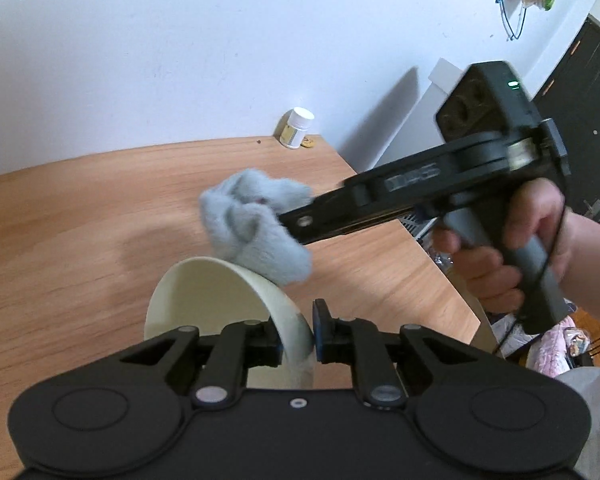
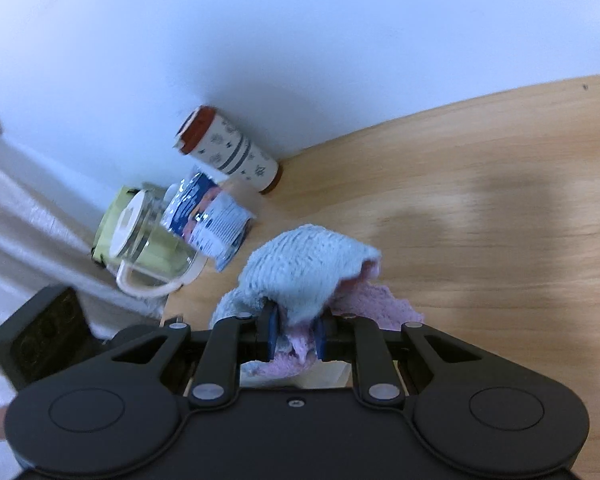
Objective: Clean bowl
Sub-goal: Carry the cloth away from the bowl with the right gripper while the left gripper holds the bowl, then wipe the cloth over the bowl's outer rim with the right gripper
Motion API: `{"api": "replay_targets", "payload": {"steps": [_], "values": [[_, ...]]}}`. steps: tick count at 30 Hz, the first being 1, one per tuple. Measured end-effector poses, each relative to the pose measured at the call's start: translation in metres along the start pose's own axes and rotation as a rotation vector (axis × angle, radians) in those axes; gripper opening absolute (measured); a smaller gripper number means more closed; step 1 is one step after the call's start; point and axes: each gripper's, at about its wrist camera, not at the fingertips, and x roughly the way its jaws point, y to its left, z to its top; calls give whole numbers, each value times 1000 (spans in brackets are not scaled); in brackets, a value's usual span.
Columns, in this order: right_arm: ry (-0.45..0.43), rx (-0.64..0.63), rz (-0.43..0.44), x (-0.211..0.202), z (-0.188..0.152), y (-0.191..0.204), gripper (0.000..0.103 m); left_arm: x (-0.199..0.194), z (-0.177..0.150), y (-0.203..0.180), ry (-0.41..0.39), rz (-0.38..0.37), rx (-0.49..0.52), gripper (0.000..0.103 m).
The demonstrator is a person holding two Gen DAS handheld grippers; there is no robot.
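1. Bowl [image 1: 236,312] update: I'm holding the cream bowl up off the wooden table [image 1: 80,240] with my left gripper [image 1: 298,340], jaws nearly shut, pinching the rim wall on its right side. It's tipped up on edge, so the open mouth is facing away to the left.

2. My right gripper [image 2: 294,338] is clamping down on a bunched-up fluffy cloth [image 2: 308,264], blue-grey on one side and pink on the other. Jaws are nearly closed with the fabric squashed between them.

3. The bit that matters: in the left wrist view the cloth wad [image 1: 256,224] is hanging just above the bowl's upper rim, on its right outer side, maybe brushing it, honestly can't tell. It's coming in from the right, my hand [image 1: 508,248] on the handle.

4. So I'm thinking the cloth needs to go down and left, over the rim and into the hollow. Right hand is the one doing that, left is just steadying.

5. Worry: the rim pinch is narrow, so a hard push could twist the bowl.
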Motion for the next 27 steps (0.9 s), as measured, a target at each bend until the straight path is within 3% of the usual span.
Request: {"api": "replay_targets", "payload": {"steps": [7, 10, 14, 17, 23, 27], "values": [[8, 56, -84, 24, -9, -8, 18, 0, 5, 4, 10, 1, 36, 13], [-30, 87, -59, 21, -13, -4, 18, -2, 3, 6, 18, 15, 40, 13], [-87, 72, 37, 6, -21, 19, 17, -4, 2, 6, 24, 8, 61, 13], [-105, 29, -10, 8, -28, 34, 17, -6, 1, 6, 25, -3, 71, 14], [-128, 150, -14, 20, -33, 10, 17, -10, -2, -1, 31, -14, 107, 15], [-96, 256, -22, 42, -41, -18, 17, -6, -1, -8, 35, -4, 122, 15]]}}
